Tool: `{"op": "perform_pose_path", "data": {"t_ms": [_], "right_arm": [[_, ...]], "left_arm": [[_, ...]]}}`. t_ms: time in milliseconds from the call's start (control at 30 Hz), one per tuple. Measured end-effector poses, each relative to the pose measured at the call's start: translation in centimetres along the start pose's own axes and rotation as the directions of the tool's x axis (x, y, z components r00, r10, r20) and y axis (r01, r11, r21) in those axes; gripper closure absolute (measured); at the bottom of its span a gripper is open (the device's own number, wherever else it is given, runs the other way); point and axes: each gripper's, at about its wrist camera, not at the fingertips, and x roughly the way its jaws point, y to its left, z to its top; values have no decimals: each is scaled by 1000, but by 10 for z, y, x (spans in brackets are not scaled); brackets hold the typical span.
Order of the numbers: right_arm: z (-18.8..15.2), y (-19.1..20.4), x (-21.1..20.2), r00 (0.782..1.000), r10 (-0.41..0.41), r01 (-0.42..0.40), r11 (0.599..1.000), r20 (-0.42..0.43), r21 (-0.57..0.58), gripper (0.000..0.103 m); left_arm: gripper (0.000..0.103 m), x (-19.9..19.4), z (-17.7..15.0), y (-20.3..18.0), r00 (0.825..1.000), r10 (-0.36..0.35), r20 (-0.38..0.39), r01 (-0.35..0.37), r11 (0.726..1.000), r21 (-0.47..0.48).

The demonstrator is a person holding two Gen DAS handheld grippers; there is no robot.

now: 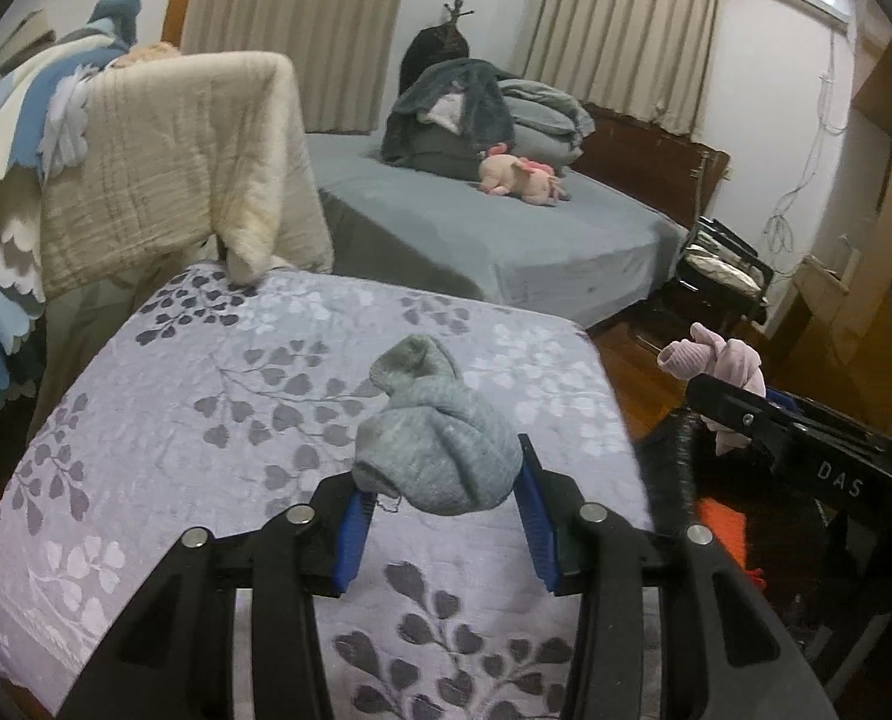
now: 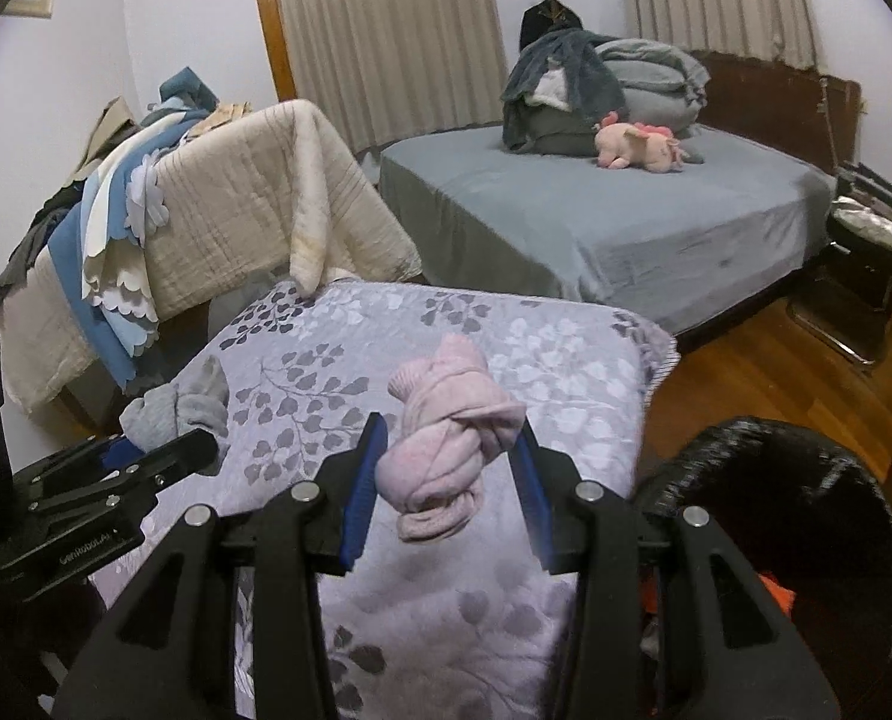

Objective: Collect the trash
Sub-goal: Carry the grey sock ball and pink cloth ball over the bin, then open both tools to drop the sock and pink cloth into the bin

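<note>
Above the leaf-patterned quilt [image 1: 146, 420], each hand-held gripper clamps a knotted sock, grey sock [image 1: 434, 450] left, pink sock [image 2: 446, 456] right, long axes pointing away.

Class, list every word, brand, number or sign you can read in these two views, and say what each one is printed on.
"DAS": white letters on the black body of the right tongs, seen from the left wrist view.
White lettering on the black body of the left tongs, seen from the right wrist view: too blurred to read.
No other text visible.
</note>
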Motion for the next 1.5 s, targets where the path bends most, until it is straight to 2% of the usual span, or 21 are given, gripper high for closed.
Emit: {"op": "perform_pose_path", "data": {"t_ms": [300,700,1167,1500], "right_arm": [[-13,-32,-45,998,-62,61,998,33,36,63],[-28,-74,-97,986,-150,143,986,75,85,63],[-52,-128,-140,960,-268,253,954,81,159,63],[-67,-161,-146,941,-334,320,930,51,180,63]], "left_arm": [[59,-16,2,-44,998,-57,20,56,997,59],[59,-20,-4,-106,988,-154,5,152,980,126],[59,-12,-9,-180,960,-278,-29,277,934,227],[59,9,-19,-224,939,-335,-76,343,897,279]]}}
